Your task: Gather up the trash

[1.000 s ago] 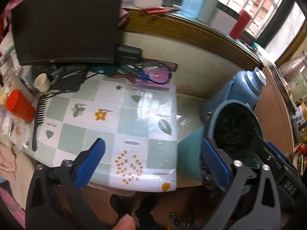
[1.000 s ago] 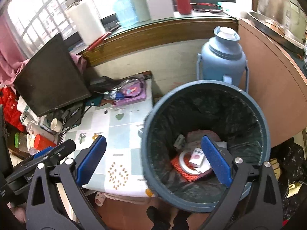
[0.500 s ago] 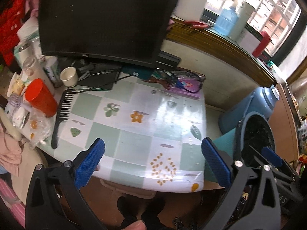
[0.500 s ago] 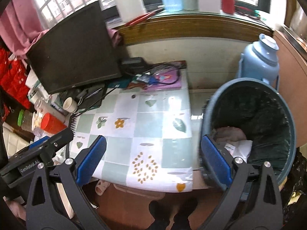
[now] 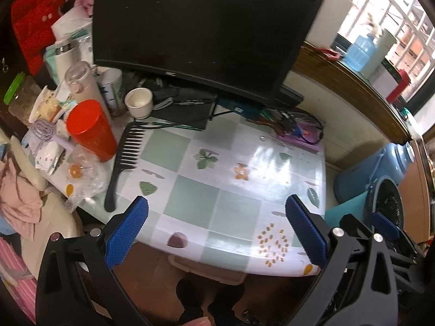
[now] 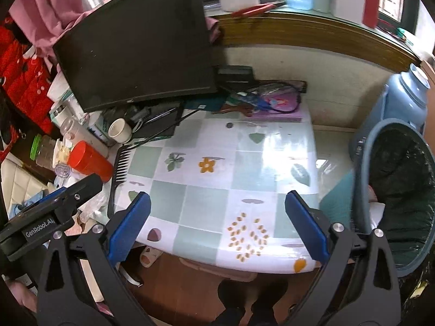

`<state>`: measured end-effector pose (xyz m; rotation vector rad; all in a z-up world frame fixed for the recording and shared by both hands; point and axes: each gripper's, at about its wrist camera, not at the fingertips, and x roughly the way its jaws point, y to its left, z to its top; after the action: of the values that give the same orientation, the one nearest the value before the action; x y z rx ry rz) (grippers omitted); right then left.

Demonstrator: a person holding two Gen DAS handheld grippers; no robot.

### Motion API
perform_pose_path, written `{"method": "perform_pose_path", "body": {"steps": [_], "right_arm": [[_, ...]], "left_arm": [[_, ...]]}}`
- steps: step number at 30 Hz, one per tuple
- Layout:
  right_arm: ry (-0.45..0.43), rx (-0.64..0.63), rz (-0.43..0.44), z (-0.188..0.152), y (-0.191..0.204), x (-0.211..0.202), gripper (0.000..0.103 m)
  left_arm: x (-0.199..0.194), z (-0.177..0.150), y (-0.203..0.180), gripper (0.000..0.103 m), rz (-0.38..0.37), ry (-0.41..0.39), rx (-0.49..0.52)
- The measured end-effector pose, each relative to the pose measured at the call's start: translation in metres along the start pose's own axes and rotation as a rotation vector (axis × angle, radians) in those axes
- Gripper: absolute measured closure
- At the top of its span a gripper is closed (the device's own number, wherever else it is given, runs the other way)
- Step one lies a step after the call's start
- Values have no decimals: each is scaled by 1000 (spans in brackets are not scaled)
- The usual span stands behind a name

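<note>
Over the table (image 5: 217, 179), both tools gape, seemingly empty.

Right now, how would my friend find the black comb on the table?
Find the big dark monitor at the back of the checkered table. Below its left corner stands a red cup, and the black comb lies just right of it, flat. It is the only long, toothed thing there.

Both wrist views look down from above the table's (image 5: 217, 190) near edge, sharing its tabletop and monitor (image 6: 141, 54).
</note>
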<state>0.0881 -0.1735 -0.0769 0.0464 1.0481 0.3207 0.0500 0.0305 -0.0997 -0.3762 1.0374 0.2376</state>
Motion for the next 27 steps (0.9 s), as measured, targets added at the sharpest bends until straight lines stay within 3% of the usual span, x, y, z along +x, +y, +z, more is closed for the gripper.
{"method": "perform_pose_path", "body": {"steps": [13, 27], "right_arm": [[1, -37, 4, 11, 41, 15, 5], [-6, -50, -5, 19, 43, 15, 5]], "left_arm": [[2, 16, 41, 5, -9, -6, -44], [5, 23, 46, 5, -16, 1, -52]]}}
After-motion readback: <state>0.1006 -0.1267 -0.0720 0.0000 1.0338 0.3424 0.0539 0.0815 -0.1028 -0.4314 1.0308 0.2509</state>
